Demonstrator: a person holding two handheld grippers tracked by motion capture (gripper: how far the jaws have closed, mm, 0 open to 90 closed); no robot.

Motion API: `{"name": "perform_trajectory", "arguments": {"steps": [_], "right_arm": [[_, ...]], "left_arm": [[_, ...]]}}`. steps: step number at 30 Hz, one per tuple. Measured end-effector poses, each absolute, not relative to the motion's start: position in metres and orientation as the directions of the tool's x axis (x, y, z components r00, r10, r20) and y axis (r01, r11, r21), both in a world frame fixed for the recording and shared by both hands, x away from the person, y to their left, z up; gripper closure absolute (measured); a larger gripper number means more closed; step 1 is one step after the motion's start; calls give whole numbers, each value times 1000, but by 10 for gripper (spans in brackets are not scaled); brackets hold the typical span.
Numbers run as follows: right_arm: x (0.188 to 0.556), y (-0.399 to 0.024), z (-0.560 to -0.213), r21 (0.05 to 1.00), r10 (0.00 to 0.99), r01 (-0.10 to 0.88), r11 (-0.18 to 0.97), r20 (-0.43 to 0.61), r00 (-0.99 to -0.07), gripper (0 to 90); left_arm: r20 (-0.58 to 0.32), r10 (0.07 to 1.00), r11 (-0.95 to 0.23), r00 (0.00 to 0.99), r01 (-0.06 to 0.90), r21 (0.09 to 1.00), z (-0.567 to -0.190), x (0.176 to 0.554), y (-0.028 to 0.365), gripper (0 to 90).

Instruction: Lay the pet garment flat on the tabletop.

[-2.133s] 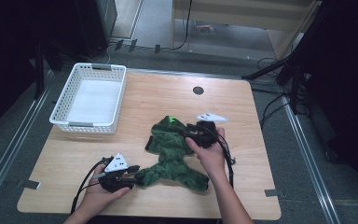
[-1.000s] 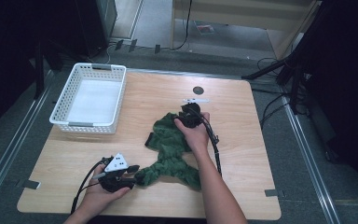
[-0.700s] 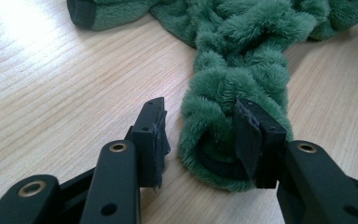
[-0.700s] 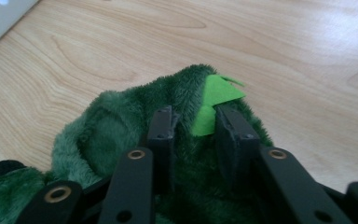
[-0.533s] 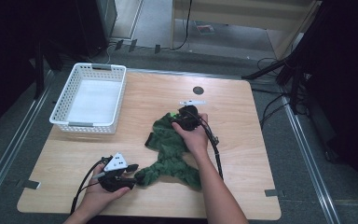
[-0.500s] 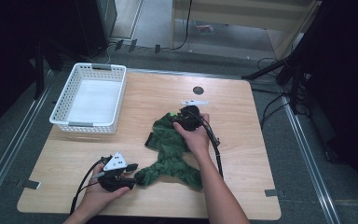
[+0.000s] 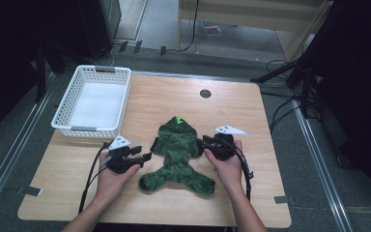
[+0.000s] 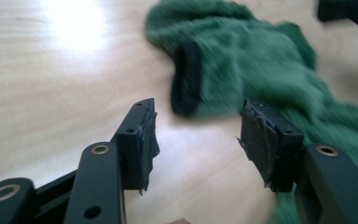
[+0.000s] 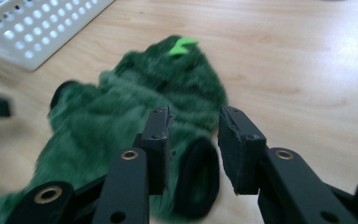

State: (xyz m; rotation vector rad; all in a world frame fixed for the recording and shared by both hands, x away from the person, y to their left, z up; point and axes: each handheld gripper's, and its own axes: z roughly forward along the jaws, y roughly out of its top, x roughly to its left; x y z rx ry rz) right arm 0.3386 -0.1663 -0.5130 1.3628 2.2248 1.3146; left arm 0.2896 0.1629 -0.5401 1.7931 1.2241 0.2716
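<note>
A fuzzy dark green small garment [image 7: 178,155] with a light green tag [image 7: 178,119] on its hood lies spread flat on the wooden table [image 7: 207,113]. My left gripper [image 7: 145,156] is open beside the left sleeve. In the left gripper view that sleeve's black cuff [image 8: 186,79] lies just beyond the open left gripper [image 8: 196,130]. My right gripper [image 7: 204,145] sits at the right sleeve. In the right gripper view the right gripper [image 9: 193,126] stands open, with the other black cuff [image 9: 196,182] lying between its jaws and the green garment [image 9: 121,116] spreading out beyond.
An empty white mesh basket [image 7: 91,128] stands at the table's back left, and its corner [image 9: 28,28] appears in the right gripper view. A small dark round hole [image 7: 205,93] marks the table's far middle. Cables trail from both grippers toward the front edge.
The right gripper came away from the hood and moved back right to the right sleeve. The garment, bunched before, now lies spread with the hood up. The left gripper edged toward the left sleeve.
</note>
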Motion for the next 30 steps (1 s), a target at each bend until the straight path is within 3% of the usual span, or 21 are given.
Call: {"name": "perform_trajectory", "arguments": {"steps": [2,6,9,11,12,13,16,22,27,29,30], "right_arm": [[337,-166,-515,775,793,607,178,252,-555,646],[335,-159,-526,738,772,634,231,258,-581,530],[335,-152,-533,727,776,630,273,222,-591,561],[332,-150,-534,733,773,628,263,229,-591,668],[332,-150,-534,733,773,628,263,229,-591,668],[329,-151,-531,748,772,613,255,224,-595,735],[325,-154,-524,761,769,598,251,218,-600,787],[322,-168,-534,726,807,638,259,200,-556,855],[322,-179,-536,719,815,657,227,228,-532,858],[320,-178,-535,722,816,652,230,221,-533,826],[319,-177,-533,726,817,645,238,210,-538,794]], "left_arm": [[-292,839,-70,459,623,779,-540,298,157,478],[-267,849,-89,456,622,778,-540,311,147,494],[-252,849,-116,465,628,770,-541,316,139,574],[-258,834,-139,487,639,756,-542,316,135,706],[-260,827,-151,498,643,750,-542,316,133,706],[-262,817,-168,514,646,745,-542,315,133,808],[-283,783,-196,555,650,734,-540,311,132,843],[-266,794,-218,546,664,715,-542,311,139,866],[-261,801,-219,538,670,710,-544,313,143,868],[-238,803,-227,546,650,725,-543,312,142,815],[-236,806,-222,543,646,730,-542,311,142,746]]}}
